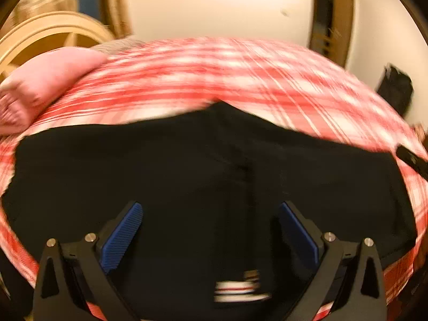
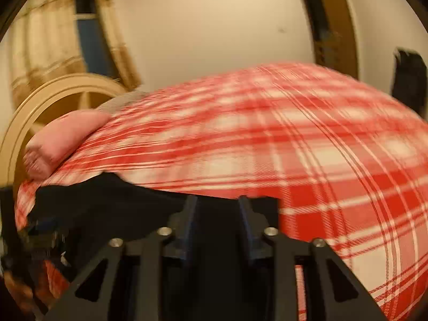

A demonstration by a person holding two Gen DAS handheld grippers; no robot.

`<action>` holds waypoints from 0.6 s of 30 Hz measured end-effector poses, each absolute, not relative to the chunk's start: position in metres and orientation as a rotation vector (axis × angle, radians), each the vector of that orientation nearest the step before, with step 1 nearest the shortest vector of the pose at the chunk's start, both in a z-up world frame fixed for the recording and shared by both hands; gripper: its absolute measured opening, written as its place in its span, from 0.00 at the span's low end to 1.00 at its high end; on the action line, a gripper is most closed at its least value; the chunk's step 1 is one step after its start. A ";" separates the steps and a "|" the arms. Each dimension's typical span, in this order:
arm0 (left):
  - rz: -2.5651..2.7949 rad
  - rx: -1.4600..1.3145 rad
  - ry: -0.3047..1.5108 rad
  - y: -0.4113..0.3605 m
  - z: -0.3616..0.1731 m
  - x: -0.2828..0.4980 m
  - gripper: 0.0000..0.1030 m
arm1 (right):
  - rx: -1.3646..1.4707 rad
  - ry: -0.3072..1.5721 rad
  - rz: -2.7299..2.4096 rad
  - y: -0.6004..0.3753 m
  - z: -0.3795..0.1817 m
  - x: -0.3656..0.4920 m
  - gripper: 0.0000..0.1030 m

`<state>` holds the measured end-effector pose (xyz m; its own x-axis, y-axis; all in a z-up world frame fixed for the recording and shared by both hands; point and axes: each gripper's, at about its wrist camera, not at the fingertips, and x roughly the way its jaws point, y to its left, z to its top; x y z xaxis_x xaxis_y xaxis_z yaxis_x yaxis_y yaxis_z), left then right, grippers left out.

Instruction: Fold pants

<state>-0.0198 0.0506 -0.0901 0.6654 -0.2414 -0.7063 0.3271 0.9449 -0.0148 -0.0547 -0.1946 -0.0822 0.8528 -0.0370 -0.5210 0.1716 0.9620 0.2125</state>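
Black pants (image 1: 187, 165) lie spread on a red and white plaid bedcover (image 1: 214, 75). A striped label (image 1: 240, 289) shows near the bottom of the left wrist view. My left gripper (image 1: 210, 214) is open above the pants, its blue pads (image 1: 121, 238) wide apart with nothing between them. In the right wrist view my right gripper (image 2: 218, 206) hangs over the pants' right edge (image 2: 107, 200). Its fingers (image 2: 191, 214) stand a narrow gap apart with black cloth around them; the view is blurred, so I cannot tell whether they pinch it.
A pink pillow (image 1: 45, 80) lies at the far left of the bed. A round gold headboard (image 2: 53, 99) rises behind it. A cream wall (image 2: 214, 26) stands behind the bed. A dark object (image 2: 409, 75) sits at the far right. Plaid bedcover (image 2: 334, 160) stretches to the right.
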 end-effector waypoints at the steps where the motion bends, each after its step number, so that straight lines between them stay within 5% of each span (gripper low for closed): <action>1: -0.285 0.074 0.761 0.071 -0.084 -0.018 1.00 | 0.236 0.537 -0.074 -0.182 -0.079 -0.053 0.48; 9: 0.157 -0.178 0.666 0.225 -0.073 -0.007 1.00 | 0.124 0.618 0.190 -0.087 -0.089 -0.030 0.48; 18: 0.262 -0.541 0.855 0.293 -0.132 0.027 1.00 | 0.104 0.647 0.224 -0.062 -0.091 -0.032 0.48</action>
<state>0.0266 0.2934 -0.1318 0.6355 0.0058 -0.7720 -0.4279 0.8350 -0.3460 -0.0318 -0.0618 -0.0907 0.7750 0.2388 -0.5851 -0.1741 0.9707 0.1655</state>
